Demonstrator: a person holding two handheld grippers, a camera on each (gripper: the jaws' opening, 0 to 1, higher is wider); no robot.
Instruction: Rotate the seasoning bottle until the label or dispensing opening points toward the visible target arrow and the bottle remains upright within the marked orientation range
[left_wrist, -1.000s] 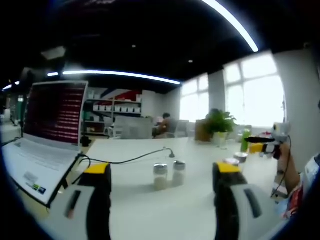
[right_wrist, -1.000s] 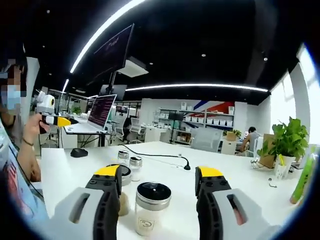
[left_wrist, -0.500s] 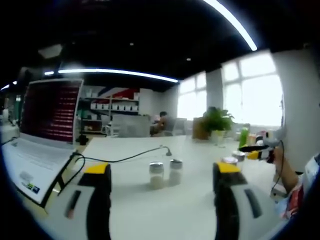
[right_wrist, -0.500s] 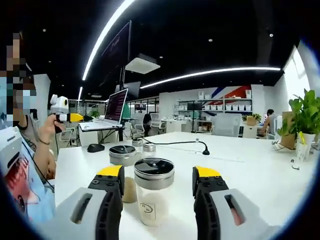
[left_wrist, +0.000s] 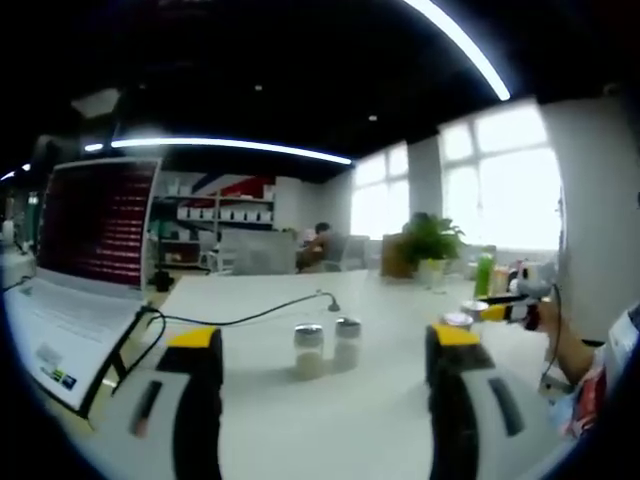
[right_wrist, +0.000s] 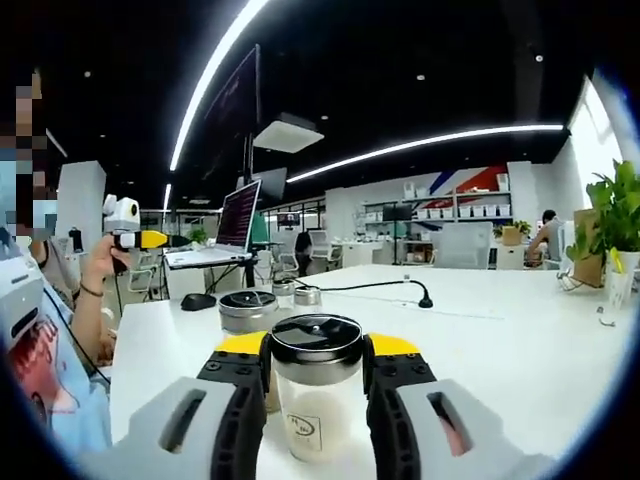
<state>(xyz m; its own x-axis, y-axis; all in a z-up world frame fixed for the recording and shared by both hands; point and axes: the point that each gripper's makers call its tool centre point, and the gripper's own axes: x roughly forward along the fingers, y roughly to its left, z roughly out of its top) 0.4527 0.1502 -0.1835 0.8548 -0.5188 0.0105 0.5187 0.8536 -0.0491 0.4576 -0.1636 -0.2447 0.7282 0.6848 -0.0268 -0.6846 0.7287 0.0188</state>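
A clear seasoning bottle (right_wrist: 315, 395) with a black-and-silver lid and pale powder inside stands upright on the white table (right_wrist: 520, 345). My right gripper (right_wrist: 315, 360) is shut on it, its yellow-tipped jaws pressed to the bottle's sides just under the lid. A small round label faces the camera. My left gripper (left_wrist: 320, 350) is held open above the table, well short of two small shakers (left_wrist: 325, 348). In the left gripper view the right gripper (left_wrist: 510, 305) shows far right in a hand.
A second lidded jar (right_wrist: 245, 310) stands just behind the held bottle, two small shakers (right_wrist: 295, 295) farther back. A laptop (left_wrist: 80, 265) lies left, with a black cable (left_wrist: 250, 318) across the table. A mouse (right_wrist: 197, 301), potted plant (left_wrist: 432, 245) and green bottle (left_wrist: 485, 275) stand around.
My right gripper's jaws have closed from a wide gap onto the seasoning bottle, and the camera has moved nearer to it. The left gripper view has barely shifted.
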